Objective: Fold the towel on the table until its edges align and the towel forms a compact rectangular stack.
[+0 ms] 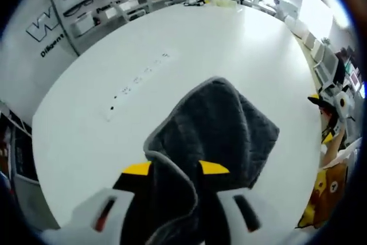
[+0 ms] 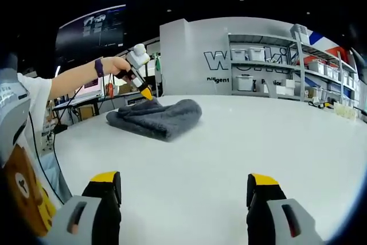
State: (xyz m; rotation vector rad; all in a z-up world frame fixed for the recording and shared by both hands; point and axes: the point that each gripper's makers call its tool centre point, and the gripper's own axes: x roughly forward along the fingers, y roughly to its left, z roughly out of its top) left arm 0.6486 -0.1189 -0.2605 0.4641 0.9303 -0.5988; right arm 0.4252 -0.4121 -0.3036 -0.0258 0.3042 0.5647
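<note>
A: Where is the towel (image 1: 221,133)?

B: On the white table (image 1: 189,44), a dark grey heap partly folded over itself. In the left gripper view it lies just ahead of the jaws, and one fold of it rises up between them.

A: So the left gripper (image 1: 175,168) has it?

B: Yes. Its yellow-tipped jaws are closed in on that raised fold, with cloth filling the gap between them. The right gripper view shows the same thing from across the table: a hand (image 2: 114,64) holds the left gripper (image 2: 147,93) tip-down on the towel's (image 2: 157,117) near-left edge, touching the cloth.

A: And the right gripper (image 2: 186,183)?

B: Its jaws stand wide apart with nothing between them but bare table (image 2: 241,147). It is well apart from the towel, which sits further back and to the left in its view.

A: Anything else around?

B: Shelves (image 2: 275,70) with white bins stand against a grey wall behind the table. A person's arm in a white sleeve (image 2: 28,93) reaches in from the left of the right gripper view.
</note>
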